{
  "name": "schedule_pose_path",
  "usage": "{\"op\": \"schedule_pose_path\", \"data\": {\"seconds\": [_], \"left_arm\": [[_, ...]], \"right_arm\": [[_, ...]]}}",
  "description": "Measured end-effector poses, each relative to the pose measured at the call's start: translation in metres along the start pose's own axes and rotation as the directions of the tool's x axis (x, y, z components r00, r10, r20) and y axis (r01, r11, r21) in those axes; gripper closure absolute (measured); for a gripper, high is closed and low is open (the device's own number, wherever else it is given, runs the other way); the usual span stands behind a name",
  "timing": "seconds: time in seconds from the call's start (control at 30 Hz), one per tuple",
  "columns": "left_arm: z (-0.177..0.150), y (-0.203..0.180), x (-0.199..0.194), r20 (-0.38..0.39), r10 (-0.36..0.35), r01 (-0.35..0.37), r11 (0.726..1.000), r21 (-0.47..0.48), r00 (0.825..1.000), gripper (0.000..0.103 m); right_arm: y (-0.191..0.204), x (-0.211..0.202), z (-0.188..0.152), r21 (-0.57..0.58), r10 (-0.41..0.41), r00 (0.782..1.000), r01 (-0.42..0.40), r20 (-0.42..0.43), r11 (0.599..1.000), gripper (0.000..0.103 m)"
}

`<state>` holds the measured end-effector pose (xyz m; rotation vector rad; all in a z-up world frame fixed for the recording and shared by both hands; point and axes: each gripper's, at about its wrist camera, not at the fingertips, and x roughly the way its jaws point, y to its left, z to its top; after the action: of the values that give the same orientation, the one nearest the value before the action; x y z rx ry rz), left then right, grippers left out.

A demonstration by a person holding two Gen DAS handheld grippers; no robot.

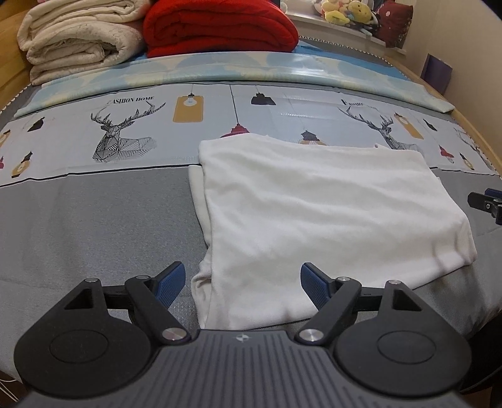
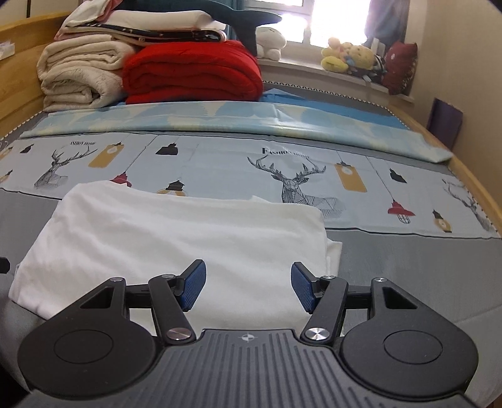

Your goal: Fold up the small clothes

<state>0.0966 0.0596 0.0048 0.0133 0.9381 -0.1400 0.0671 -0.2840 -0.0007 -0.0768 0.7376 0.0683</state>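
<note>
A white garment [image 1: 313, 207] lies partly folded and flat on the grey bed cover, with a narrow under-layer showing along its left side. My left gripper [image 1: 243, 284] stands open over the garment's near left corner; the cloth lies under the gap and neither blue pad presses it. The same garment [image 2: 175, 238] fills the lower left of the right wrist view. My right gripper [image 2: 248, 287] is open above its near right part, nothing pinched. The right gripper's tip [image 1: 486, 204] shows at the right edge of the left wrist view.
A printed sheet with deer and lanterns [image 2: 282, 175] runs across the bed behind the garment. Folded cream blankets [image 1: 75, 40] and a red blanket [image 1: 219, 28] are stacked at the back. Plush toys [image 2: 348, 56] sit on the windowsill. A wooden bed rim [image 2: 477, 188] borders the right.
</note>
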Motion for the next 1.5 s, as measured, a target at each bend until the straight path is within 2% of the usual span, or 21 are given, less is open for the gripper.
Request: {"op": "schedule_pose_path", "data": {"seconds": [0.2, 0.37, 0.47, 0.67, 0.73, 0.8, 0.9, 0.97, 1.1, 1.2, 1.43, 1.5], "left_arm": [[0.002, 0.002, -0.003, 0.041, 0.000, 0.001, 1.000, -0.015, 0.999, 0.019], [0.005, 0.008, -0.001, 0.048, -0.020, 0.023, 0.998, -0.056, 0.999, 0.019], [0.007, 0.010, 0.000, 0.049, -0.070, 0.073, 0.996, -0.061, 0.996, 0.020], [0.013, 0.010, -0.006, 0.120, -0.025, 0.034, 0.996, -0.077, 0.992, 0.020], [0.020, 0.014, -0.009, 0.143, -0.017, 0.031, 0.995, -0.098, 0.990, 0.020], [0.033, 0.023, -0.013, 0.153, -0.039, 0.057, 0.992, -0.115, 0.987, 0.020], [0.058, 0.040, -0.023, 0.198, -0.081, 0.099, 0.992, -0.083, 0.977, 0.018], [0.071, 0.047, -0.024, 0.218, -0.048, 0.060, 0.997, -0.049, 0.975, 0.017], [0.070, 0.059, -0.010, 0.197, 0.011, -0.002, 0.999, -0.048, 0.980, 0.017], [0.065, 0.063, 0.004, 0.128, 0.018, -0.008, 0.997, -0.078, 0.992, 0.017], [0.064, 0.067, 0.012, 0.109, 0.015, -0.003, 0.995, -0.102, 0.994, 0.017], [0.063, 0.070, 0.014, 0.096, 0.015, -0.004, 0.993, -0.115, 0.995, 0.017]], "right_arm": [[0.001, 0.004, 0.002, 0.034, 0.014, 1.000, -0.015, 0.007, 0.999, 0.047], [0.007, 0.004, 0.003, 0.046, 0.041, 0.998, -0.043, 0.036, 0.998, 0.048], [0.012, 0.004, 0.004, 0.045, 0.055, 0.997, -0.058, 0.051, 0.997, 0.048], [0.020, 0.003, 0.008, 0.038, 0.087, 0.993, -0.091, 0.084, 0.995, 0.048], [0.022, 0.002, 0.008, 0.031, 0.091, 0.992, -0.094, 0.090, 0.995, 0.047], [0.026, 0.002, 0.008, 0.002, 0.085, 0.993, -0.085, 0.083, 0.996, 0.045], [0.032, 0.001, 0.007, -0.023, 0.064, 0.995, -0.062, 0.082, 0.998, 0.038], [0.035, -0.001, 0.005, -0.026, 0.069, 0.994, -0.067, 0.089, 0.997, 0.036], [0.050, -0.003, 0.002, -0.073, 0.105, 0.992, -0.100, 0.075, 0.992, 0.036], [0.065, -0.004, -0.001, -0.117, 0.145, 0.987, -0.137, 0.066, 0.984, 0.036], [0.105, 0.000, -0.008, -0.231, 0.210, 0.977, -0.198, 0.028, 0.953, 0.036], [0.119, 0.001, -0.008, -0.262, 0.227, 0.974, -0.216, 0.015, 0.941, 0.042]]}}
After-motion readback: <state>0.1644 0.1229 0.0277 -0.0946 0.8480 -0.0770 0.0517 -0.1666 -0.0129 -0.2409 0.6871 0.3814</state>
